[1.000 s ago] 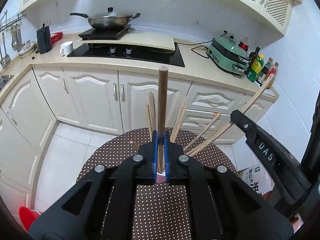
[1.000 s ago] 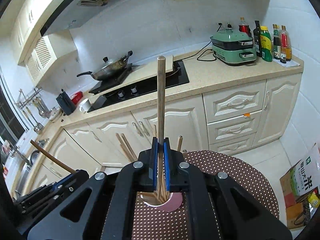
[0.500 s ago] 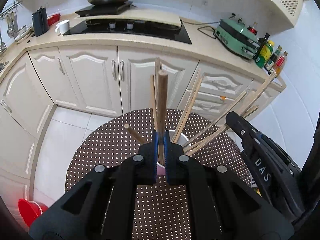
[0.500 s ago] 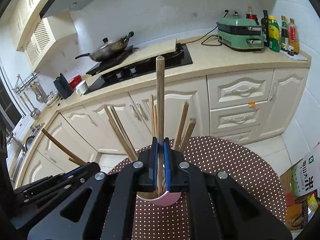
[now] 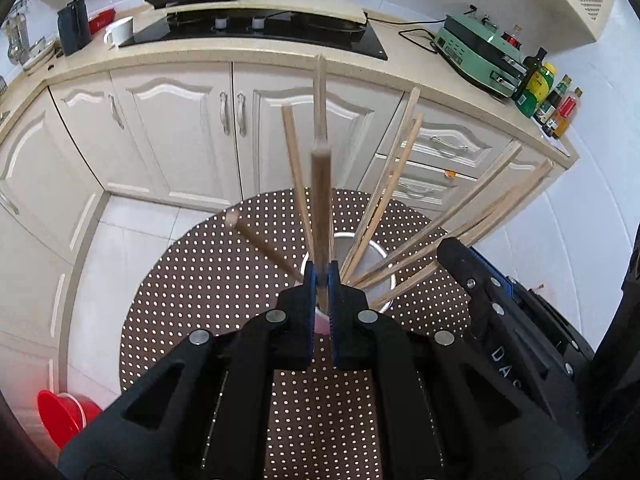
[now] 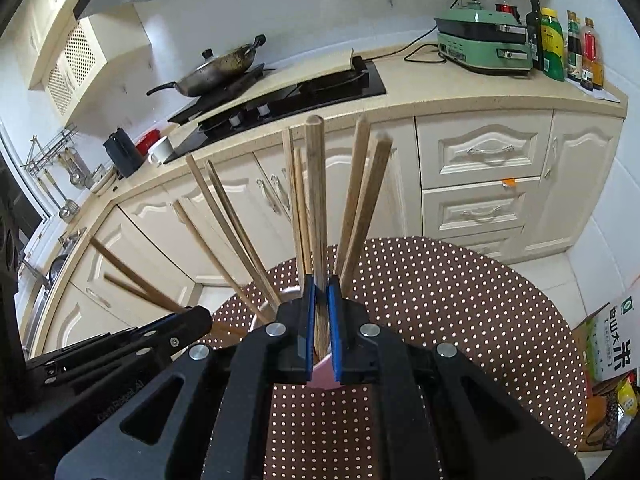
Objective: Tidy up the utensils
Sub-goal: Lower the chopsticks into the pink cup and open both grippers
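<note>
The left claw (image 5: 321, 280) is clamped on a dark brown wooden chopstick (image 5: 321, 200) that stands upright, pointing to twelve o'clock. The right claw (image 6: 321, 286) grips a lighter, round-tipped chopstick (image 6: 316, 200) the same way. Both hover over a pink cup (image 6: 322, 372) on the brown dotted surface (image 6: 460, 304), where pale wooden chopsticks (image 6: 362, 200) fan out between ten and two o'clock.

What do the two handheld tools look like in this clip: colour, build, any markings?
Both the left tool and right tool have matte black angular bodies with triangular cut-outs, silver round screw heads, and blue finger pads. Raised lettering shows on each tool's side, partly legible.
</note>
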Motion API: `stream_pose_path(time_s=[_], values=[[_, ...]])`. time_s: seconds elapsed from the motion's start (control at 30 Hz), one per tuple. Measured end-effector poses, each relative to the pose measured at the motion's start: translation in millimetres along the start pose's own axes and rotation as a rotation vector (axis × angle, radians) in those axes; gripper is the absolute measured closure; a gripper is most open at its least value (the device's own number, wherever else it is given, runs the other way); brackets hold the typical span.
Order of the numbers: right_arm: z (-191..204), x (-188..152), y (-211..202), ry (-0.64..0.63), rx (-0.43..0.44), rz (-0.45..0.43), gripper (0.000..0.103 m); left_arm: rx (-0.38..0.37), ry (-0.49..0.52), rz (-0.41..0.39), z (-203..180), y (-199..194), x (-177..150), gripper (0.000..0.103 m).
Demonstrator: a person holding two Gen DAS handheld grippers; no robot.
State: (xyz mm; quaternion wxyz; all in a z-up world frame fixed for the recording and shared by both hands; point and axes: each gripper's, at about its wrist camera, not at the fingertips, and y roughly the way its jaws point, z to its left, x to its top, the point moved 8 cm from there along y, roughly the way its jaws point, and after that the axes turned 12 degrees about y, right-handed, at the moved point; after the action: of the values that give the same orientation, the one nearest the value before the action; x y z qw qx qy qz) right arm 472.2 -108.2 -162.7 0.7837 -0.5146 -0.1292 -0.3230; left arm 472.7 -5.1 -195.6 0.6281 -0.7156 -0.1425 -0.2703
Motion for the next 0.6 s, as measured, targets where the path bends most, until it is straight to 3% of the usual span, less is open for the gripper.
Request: stream_pose_path(time_s=[0.23,0.4,0.6], values=[[-2,-11,10,0.001,0.004,0.055,0.098,0.031,0.033,-0.024,1,2,-3,0.096],[-2,-14,9,0.004,0.010,0.074,0.095,0.018,0.053,0.007,-1,7,-7,0.095],[-7,-15,5,0.046,0.023,0.096,0.083,0.030,0.063,0.021,-5,6,-12,0.095]])
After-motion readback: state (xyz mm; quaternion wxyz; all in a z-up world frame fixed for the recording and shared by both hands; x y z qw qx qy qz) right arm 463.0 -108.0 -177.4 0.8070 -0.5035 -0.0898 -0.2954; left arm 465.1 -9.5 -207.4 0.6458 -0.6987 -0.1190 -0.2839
